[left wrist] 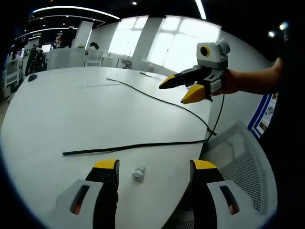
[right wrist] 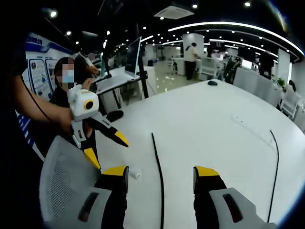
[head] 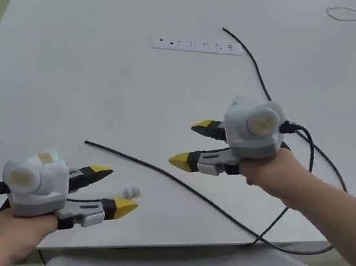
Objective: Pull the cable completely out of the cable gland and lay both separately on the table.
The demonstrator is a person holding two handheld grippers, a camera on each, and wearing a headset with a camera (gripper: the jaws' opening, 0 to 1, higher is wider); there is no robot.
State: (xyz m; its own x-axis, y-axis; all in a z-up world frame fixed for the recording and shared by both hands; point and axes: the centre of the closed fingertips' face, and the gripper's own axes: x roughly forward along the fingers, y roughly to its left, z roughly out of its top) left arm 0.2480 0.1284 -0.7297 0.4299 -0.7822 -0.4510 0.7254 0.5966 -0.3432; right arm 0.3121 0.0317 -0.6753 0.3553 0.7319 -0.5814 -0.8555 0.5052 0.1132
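On the white office table (head: 92, 65), the thin black cable (head: 144, 161) lies in a long diagonal. The small white cable gland (head: 131, 192) sits apart from it, just off the left gripper (head: 124, 188). We judge both light: the cable limp, best pinched near an end; the gland hard, slick, apt to roll. The left and the right gripper (head: 181, 144) hover with jaws spread, holding nothing.

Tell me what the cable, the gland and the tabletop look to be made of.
Cable: black, matte rubbery or plastic sheath; it lies in a soft curve. Cable gland: probably white plastic, smooth; too small for more. Table: white, smooth, faintly glossy, laminate-like.
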